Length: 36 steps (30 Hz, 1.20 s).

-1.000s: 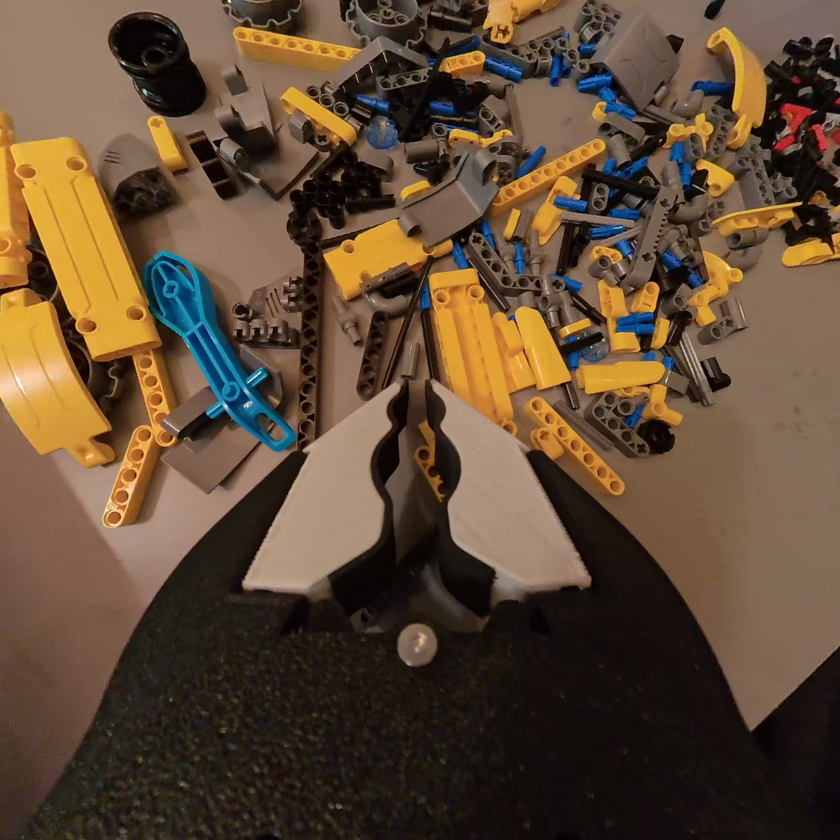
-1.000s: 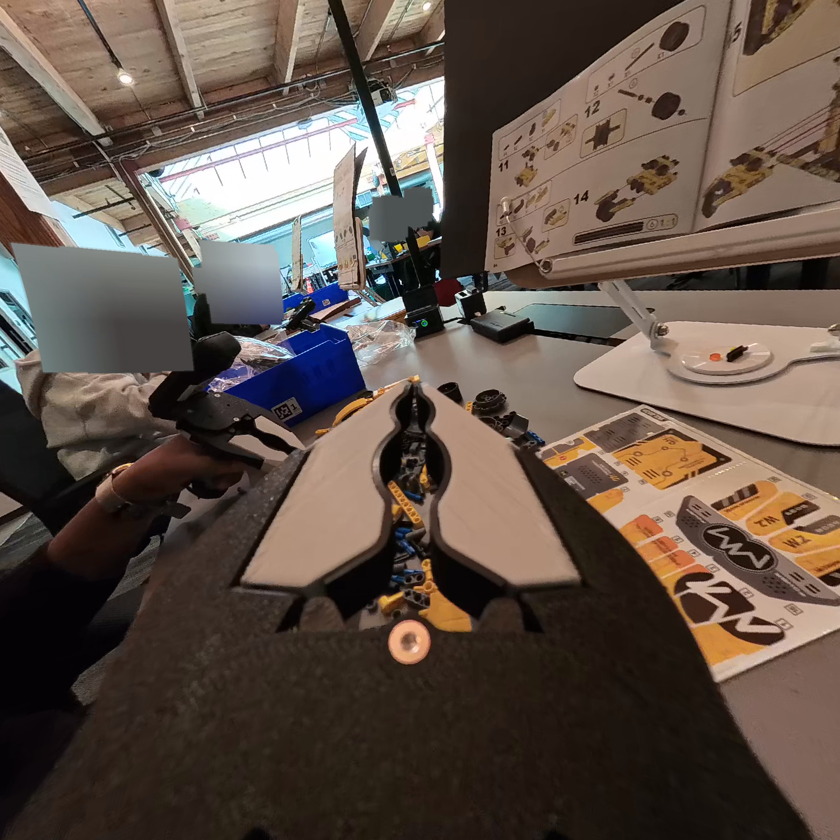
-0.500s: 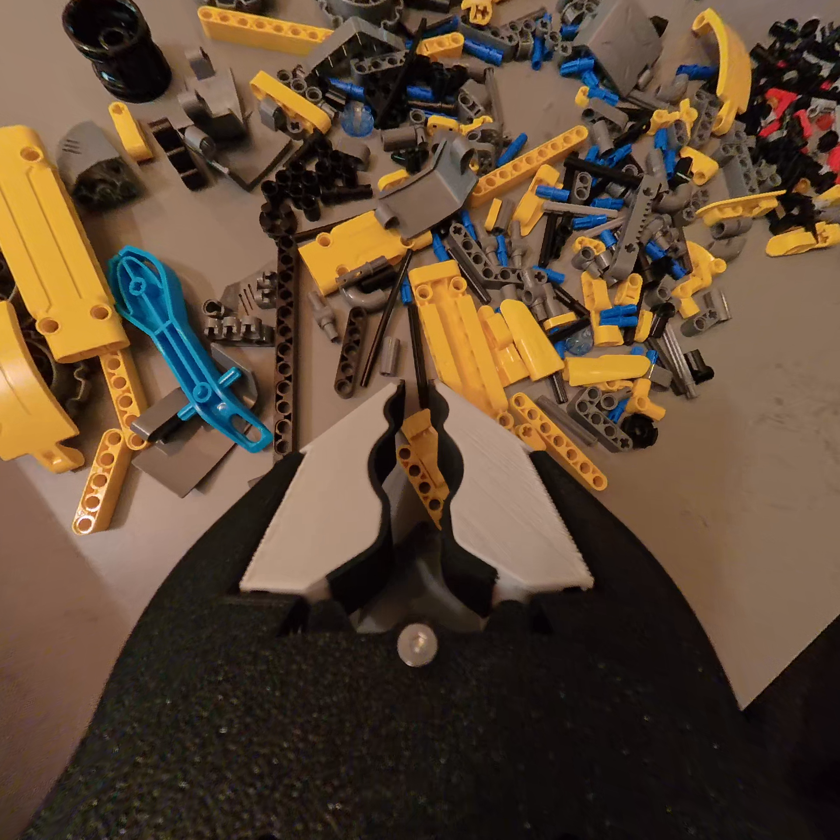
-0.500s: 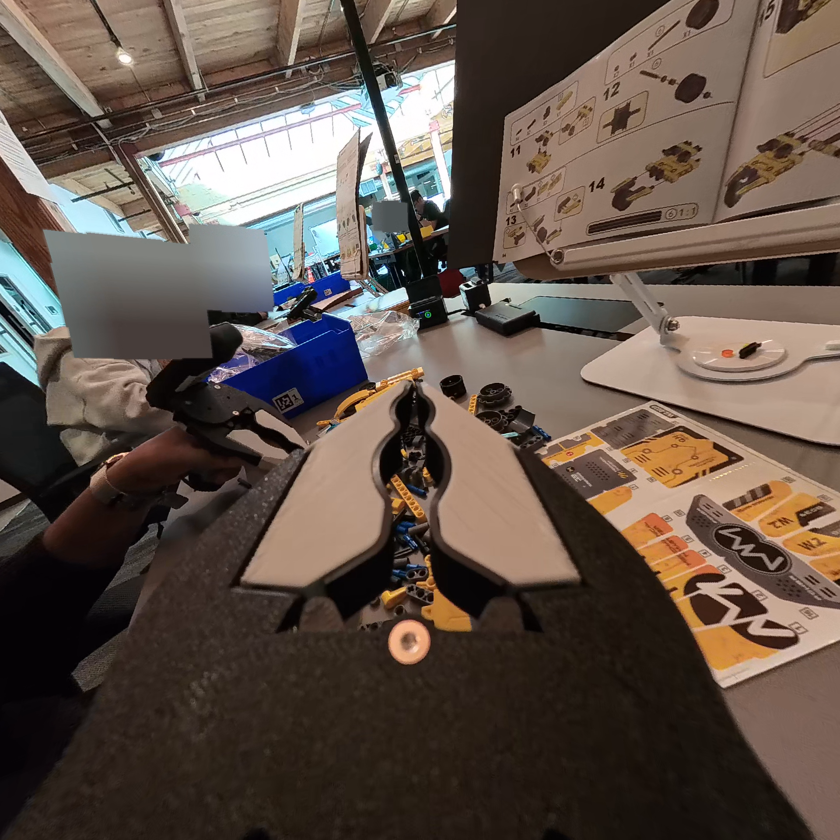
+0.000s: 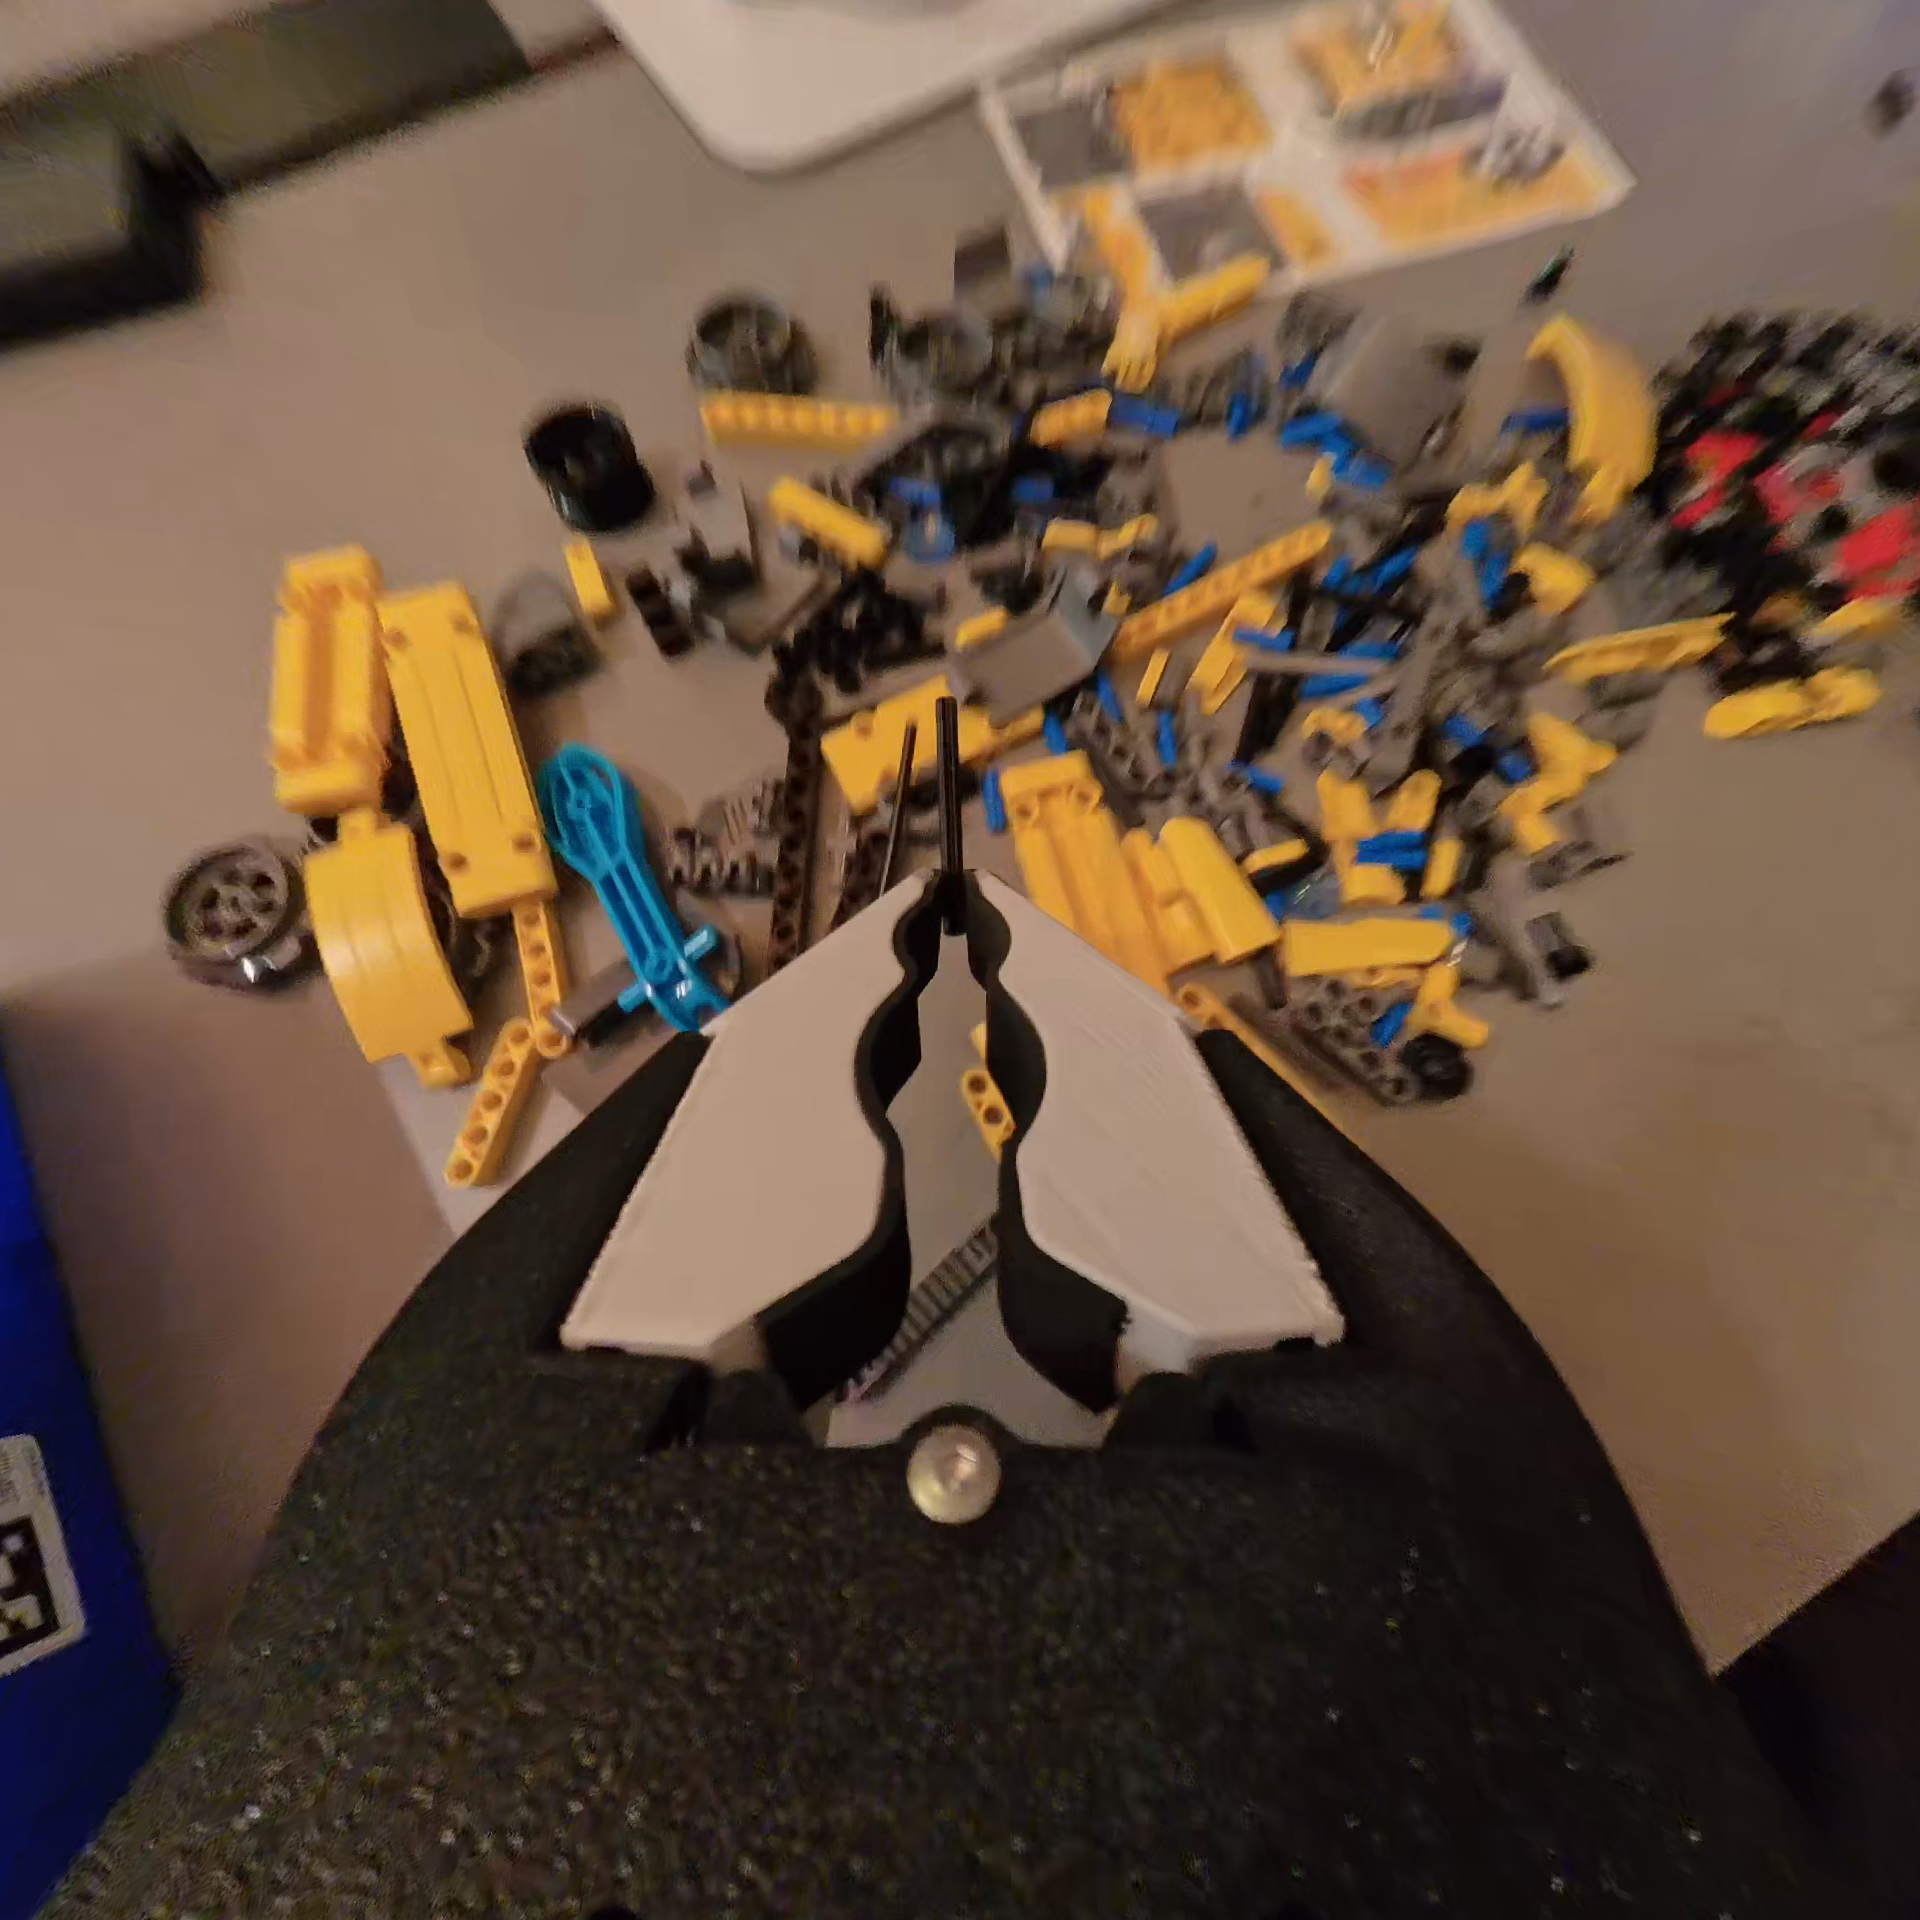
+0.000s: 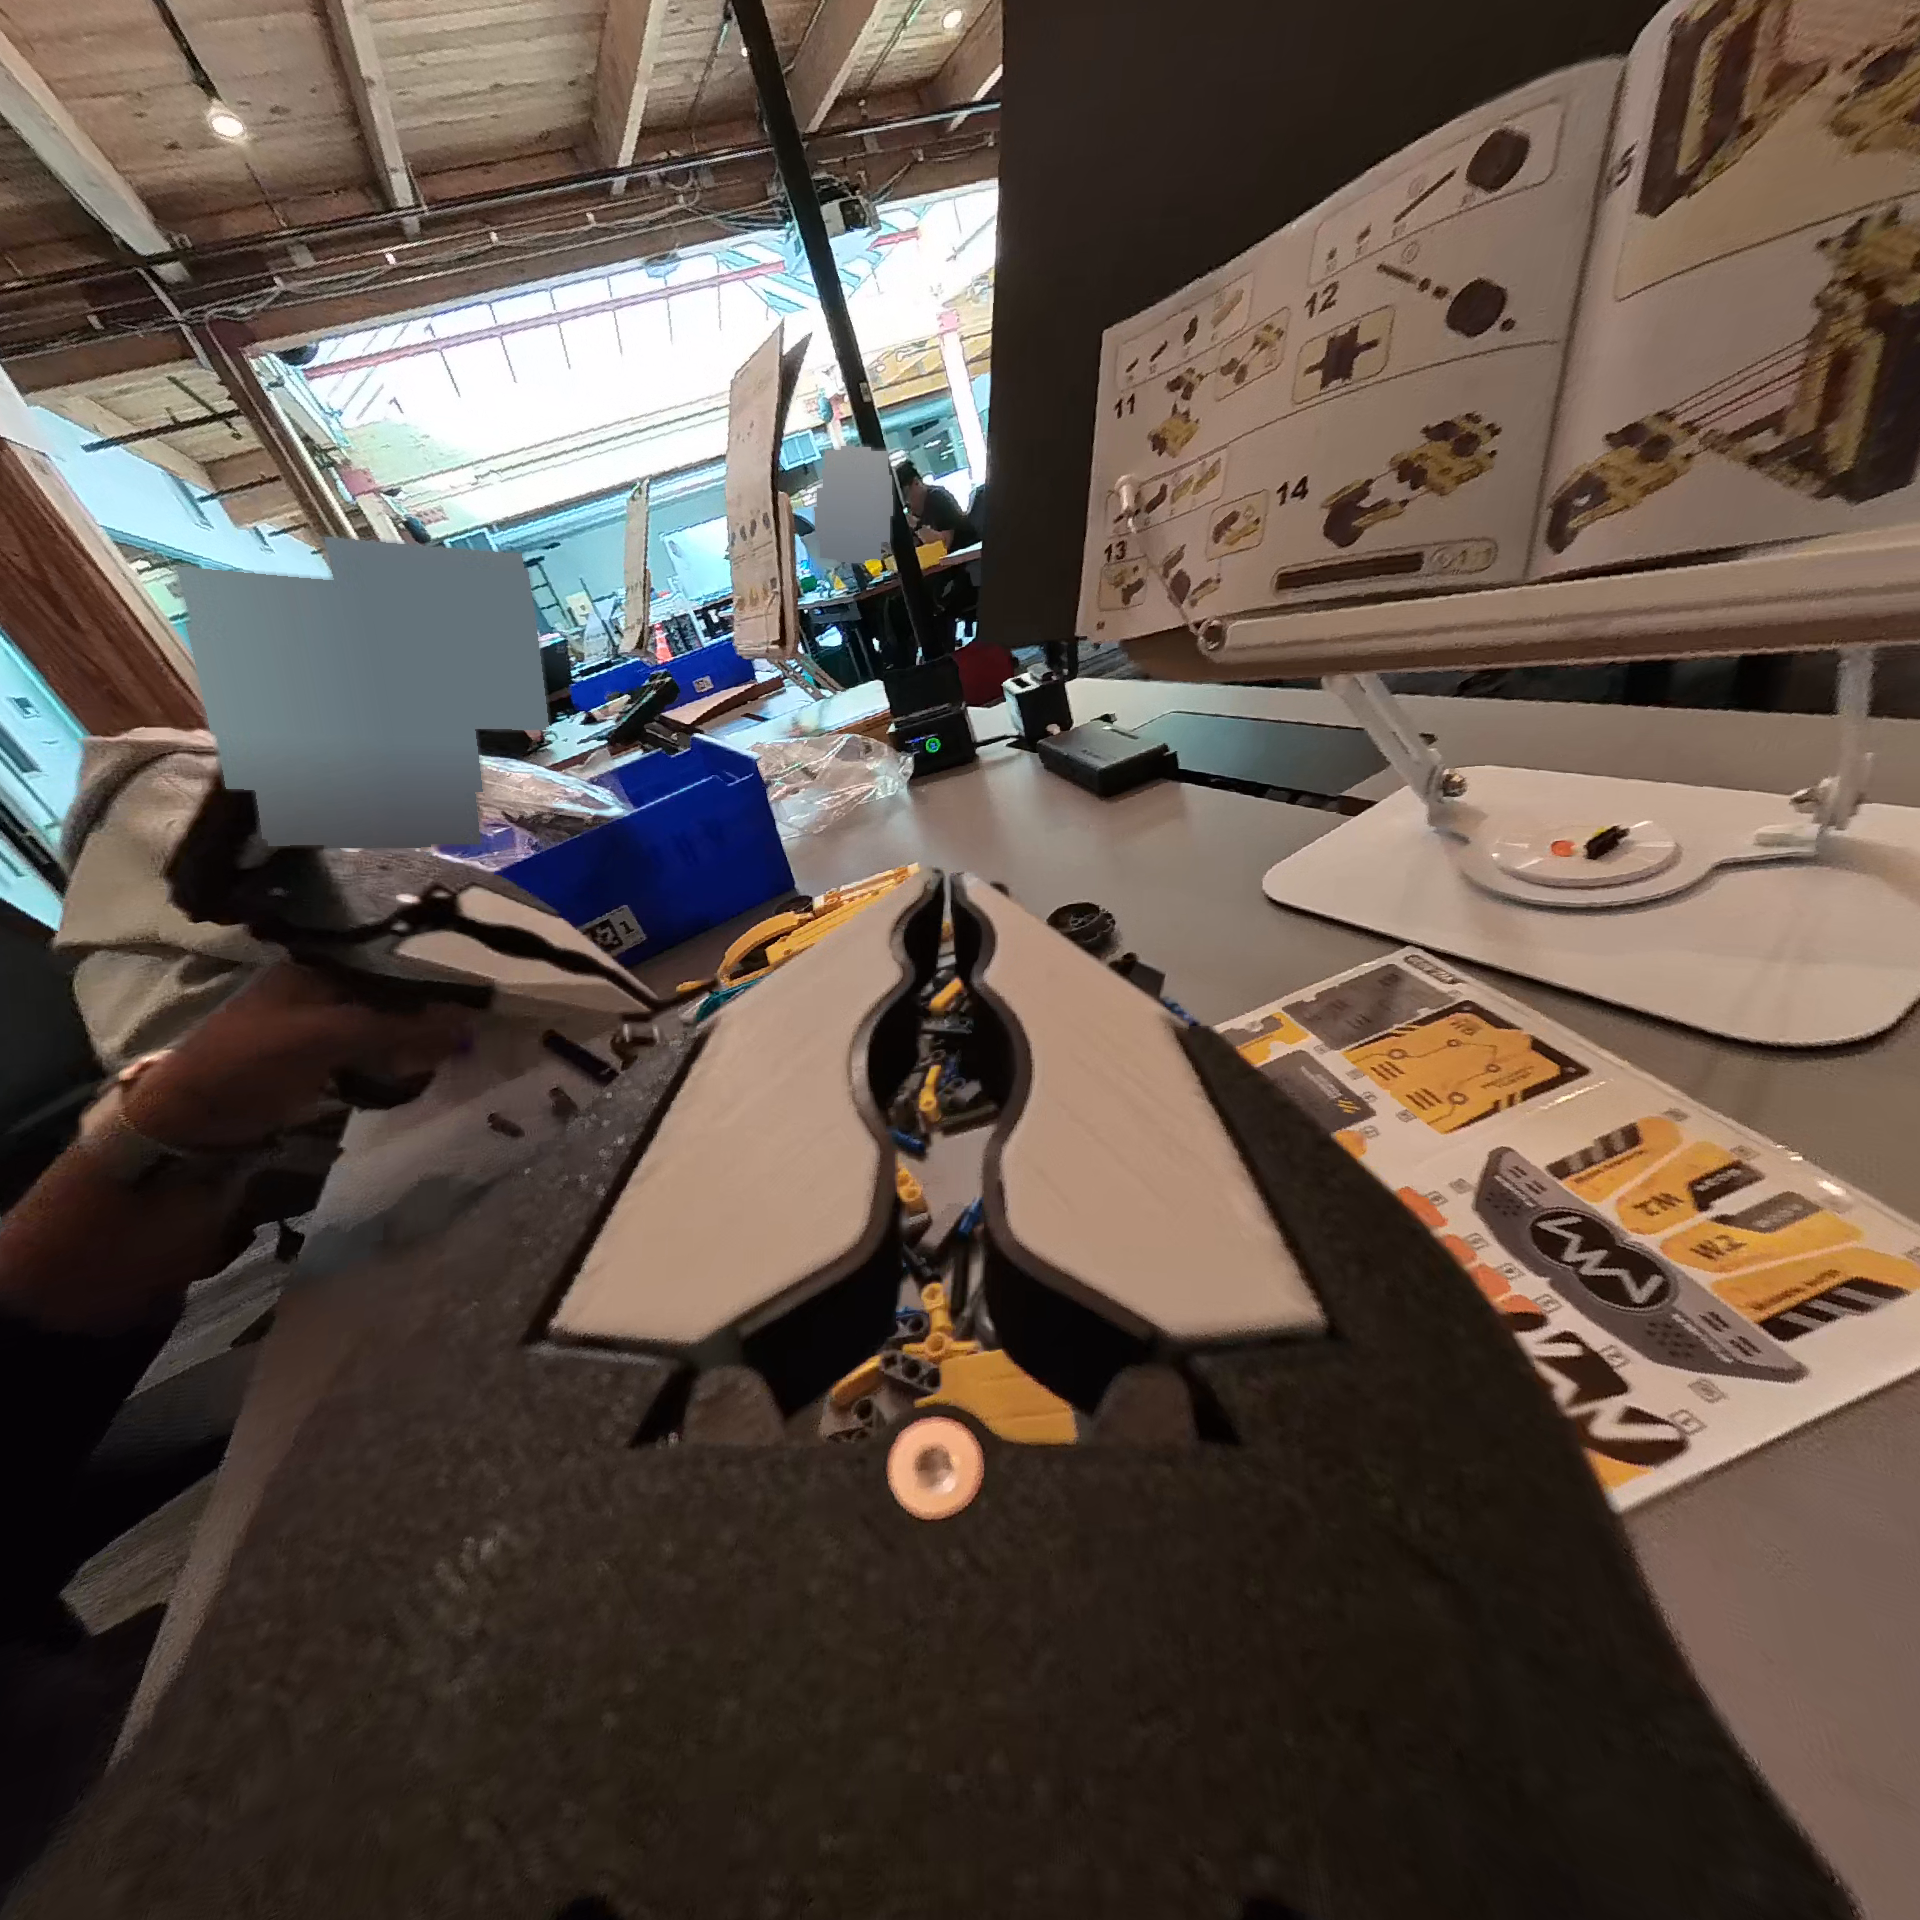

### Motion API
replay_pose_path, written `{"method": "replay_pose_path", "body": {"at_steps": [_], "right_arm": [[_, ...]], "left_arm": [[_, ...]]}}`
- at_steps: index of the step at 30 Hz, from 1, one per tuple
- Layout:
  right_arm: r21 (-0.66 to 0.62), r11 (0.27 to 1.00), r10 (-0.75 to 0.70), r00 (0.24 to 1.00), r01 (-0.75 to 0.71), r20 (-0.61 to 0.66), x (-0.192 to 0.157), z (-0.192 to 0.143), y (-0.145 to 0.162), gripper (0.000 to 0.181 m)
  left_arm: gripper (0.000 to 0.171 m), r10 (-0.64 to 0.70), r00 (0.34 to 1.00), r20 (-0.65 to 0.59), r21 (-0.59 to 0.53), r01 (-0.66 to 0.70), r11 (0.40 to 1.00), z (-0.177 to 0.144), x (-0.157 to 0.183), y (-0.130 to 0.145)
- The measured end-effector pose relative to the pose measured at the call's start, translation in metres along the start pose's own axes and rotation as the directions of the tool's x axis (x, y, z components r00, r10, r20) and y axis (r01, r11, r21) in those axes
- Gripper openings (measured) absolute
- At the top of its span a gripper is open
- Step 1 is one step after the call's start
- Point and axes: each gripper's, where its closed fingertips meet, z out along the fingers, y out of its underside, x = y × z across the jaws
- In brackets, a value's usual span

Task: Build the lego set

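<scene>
— Nearest the left camera? Left gripper (image 5: 948,902), tips pinched on a thin black axle rod (image 5: 947,790) that sticks up and forward, raised over the grey table (image 5: 1507,1299).

— Just past the tips? Second black rod (image 5: 897,805) lying beside it below; turquoise lever tool (image 5: 621,888) to the left, next to long yellow panels (image 5: 457,738) and a curved yellow fender (image 5: 390,951). Spoked grey wheel (image 5: 231,914) at the far left edge.

— Blocking anything? Gripper body covering the near table; yellow holed beam (image 5: 987,1112) visible only through the gap between the fingers.

— Farther on? Blurred heap of yellow, blue, grey and black parts (image 5: 1247,644), black tyre (image 5: 590,462), red-and-black cluster (image 5: 1808,520) at right, sticker sheet (image 5: 1299,135) at the back.

— And the right camera? Right gripper (image 6: 948,883), tips pressed together on nothing, hanging over the same heap, seen only through its slot. Sticker sheet to the right, white stand (image 6: 1558,914) bearing an open instruction booklet (image 6: 1351,416) behind, blue bin (image 6: 665,862) at left.
</scene>
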Motion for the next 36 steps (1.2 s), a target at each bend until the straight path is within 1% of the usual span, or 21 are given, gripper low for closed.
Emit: {"method": "replay_pose_path", "body": {"at_steps": [2, 4, 5, 7, 9, 11, 14, 17, 19, 21, 23, 24, 25, 26, 27, 29, 31, 33, 36], "right_arm": [[0.021, 1.000, -0.007, 1.000, 0.007, -0.012, 0.003, -0.003, -0.007, 0.001], [0.038, 0.999, -0.009, 1.000, 0.009, -0.016, 0.003, -0.006, -0.012, 0.001], [0.041, 0.999, -0.013, 1.000, 0.014, -0.017, 0.003, -0.007, -0.014, 0.001], [0.044, 0.999, -0.031, 0.999, 0.032, -0.023, 0.002, -0.008, -0.016, 0.001], [0.044, 0.998, -0.051, 0.998, 0.052, -0.029, 0.001, -0.008, -0.017, 0.001], [0.047, 0.997, -0.063, 0.998, 0.064, -0.030, -0.001, -0.009, -0.019, 0.001], [0.065, 0.997, -0.046, 0.999, 0.046, -0.006, -0.007, -0.011, -0.024, 0.000], [0.073, 0.997, -0.003, 0.999, -0.001, 0.050, -0.018, -0.012, -0.026, 0.001], [0.028, 1.000, -0.016, 0.993, 0.013, 0.118, -0.031, -0.012, -0.019, 0.002], [-0.083, 0.988, -0.112, 0.968, 0.134, 0.224, -0.048, -0.017, 0.003, 0.004], [-0.194, 0.928, -0.254, 0.922, 0.318, 0.292, -0.051, -0.030, 0.035, 0.003], [-0.225, 0.899, -0.314, 0.911, 0.376, 0.269, -0.044, -0.034, 0.045, 0.003], [-0.237, 0.888, -0.347, 0.912, 0.395, 0.218, -0.037, -0.037, 0.049, 0.003], [-0.235, 0.893, -0.346, 0.920, 0.384, 0.185, -0.035, -0.039, 0.049, 0.003], [-0.233, 0.904, -0.319, 0.929, 0.358, 0.188, -0.040, -0.040, 0.049, 0.004], [-0.260, 0.910, -0.263, 0.933, 0.324, 0.245, -0.056, -0.043, 0.054, 0.012], [-0.318, 0.876, -0.275, 0.918, 0.361, 0.284, -0.061, -0.046, 0.064, 0.022], [-0.345, 0.835, -0.333, 0.893, 0.428, 0.302, -0.059, -0.048, 0.073, 0.024], [-0.330, 0.800, -0.349, 0.836, 0.501, 0.424, -0.076, -0.054, 0.087, 0.026]], "left_arm": [[0.003, 0.070, 0.996, -0.062, 0.104, -0.063, 0.993, -0.013, 0.020, -0.024], [0.003, 0.111, 0.989, -0.098, 0.137, -0.097, 0.986, -0.014, 0.042, -0.039], [0.003, 0.132, 0.982, -0.133, 0.149, -0.112, 0.983, -0.011, 0.058, -0.045], [0.003, 0.166, 0.949, -0.267, 0.175, -0.121, 0.977, -0.002, 0.106, -0.054], [0.003, 0.213, 0.897, -0.388, 0.186, -0.150, 0.971, 0.006, 0.157, -0.053], [0.003, 0.272, 0.854, -0.444, 0.186, -0.209, 0.960, 0.016, 0.196, -0.044], [0.003, 0.319, 0.833, -0.451, 0.147, -0.284, 0.948, 0.032, 0.222, -0.026], [0.003, 0.271, 0.817, -0.510, 0.129, -0.239, 0.962, 0.039, 0.231, -0.024], [0.003, 0.239, 0.804, -0.545, 0.132, -0.199, 0.971, 0.040, 0.232, -0.029], [0.003, 0.245, 0.812, -0.529, 0.138, -0.203, 0.969, 0.044, 0.227, -0.033], [0.003, 0.252, 0.829, -0.498, 0.131, -0.216, 0.968, 0.048, 0.220, -0.034], [0.003, 0.255, 0.831, -0.495, 0.134, -0.217, 0.967, 0.049, 0.219, -0.035], [0.003, 0.259, 0.832, -0.491, 0.140, -0.218, 0.966, 0.050, 0.219, -0.036], [0.003, 0.268, 0.837, -0.477, 0.144, -0.226, 0.963, 0.052, 0.217, -0.037], [0.003, 0.282, 0.844, -0.457, 0.149, -0.240, 0.959, 0.055, 0.214, -0.038], [0.003, 0.296, 0.850, -0.435, 0.157, -0.252, 0.955, 0.058, 0.209, -0.040], [0.003, 0.291, 0.835, -0.467, 0.172, -0.238, 0.956, 0.056, 0.210, -0.044], [0.003, 0.321, 0.788, -0.525, 0.202, -0.251, 0.947, 0.050, 0.216, -0.045], [0.003, 0.400, 0.774, -0.491, 0.213, -0.338, 0.917, 0.053, 0.210, -0.043]]}}
